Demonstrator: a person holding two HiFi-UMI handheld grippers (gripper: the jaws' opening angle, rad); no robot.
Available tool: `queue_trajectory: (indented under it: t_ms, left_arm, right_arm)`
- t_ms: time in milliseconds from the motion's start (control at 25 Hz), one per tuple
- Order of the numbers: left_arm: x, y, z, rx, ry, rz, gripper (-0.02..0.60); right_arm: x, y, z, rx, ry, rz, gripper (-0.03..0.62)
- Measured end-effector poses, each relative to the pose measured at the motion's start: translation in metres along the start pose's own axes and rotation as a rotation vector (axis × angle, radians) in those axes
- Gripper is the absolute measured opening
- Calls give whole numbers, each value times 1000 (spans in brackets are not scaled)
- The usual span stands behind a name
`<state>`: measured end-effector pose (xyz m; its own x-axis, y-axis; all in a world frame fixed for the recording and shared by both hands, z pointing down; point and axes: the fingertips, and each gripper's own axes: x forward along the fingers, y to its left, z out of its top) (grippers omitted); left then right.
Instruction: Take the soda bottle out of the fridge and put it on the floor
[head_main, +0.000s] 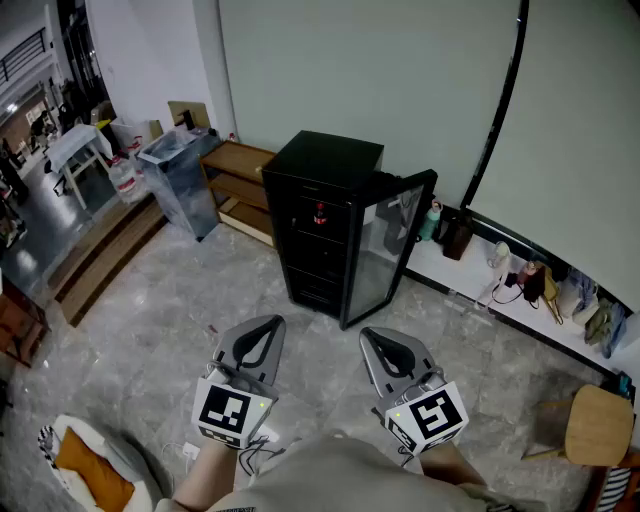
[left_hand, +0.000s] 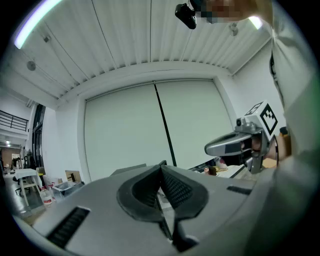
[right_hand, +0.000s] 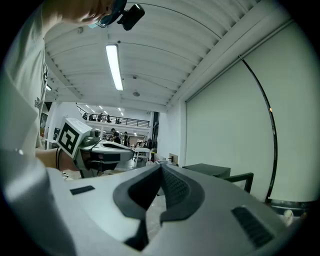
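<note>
Head view looks down on a wide stretch of bare grey stone floor (head_main: 150, 320) between the person and a black fridge (head_main: 330, 160) that stands near the pale wall (head_main: 400, 70). The fridge's glass door (head_main: 392, 250) is swung open to the right, its edge jutting out over the floor. Inside, in the upper part, sits the soda bottle (head_main: 320, 214), showing as a small red mark. A wooden shelf (head_main: 240, 185) stands just left of the fridge, a low white ledge (head_main: 465, 285) with small items runs along the wall at right, and a wooden stool (head_main: 598, 425) is at the lower right. The 2 grippers are held side by side, roughly level, aimed at the fridge and well apart from it. The left gripper (head_main: 270, 322) and right gripper (head_main: 374, 336) each have their jaws pressed together with nothing between them.
</note>
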<state>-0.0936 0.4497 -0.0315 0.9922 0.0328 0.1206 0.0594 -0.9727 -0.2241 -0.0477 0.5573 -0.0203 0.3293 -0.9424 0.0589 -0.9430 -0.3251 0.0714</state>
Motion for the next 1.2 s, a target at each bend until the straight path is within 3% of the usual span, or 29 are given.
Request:
queue_trajectory:
  t_ms: [240, 480, 760, 1200]
  left_arm:
    - [13, 2, -3, 3, 0, 1, 5]
    - [20, 3, 6, -36, -66, 26, 5]
    - [29, -11, 1, -26, -34, 38, 5]
    - [25, -8, -7, -27, -25, 58, 5]
  right_arm:
    - [8, -14, -3, 34, -18, -1, -5]
    - [9, -25, -10, 37, -11, 3, -5]
    - [-1, -21, -11, 77, -65, 99, -5]
    - [7, -20, -14, 92, -86, 122, -5]
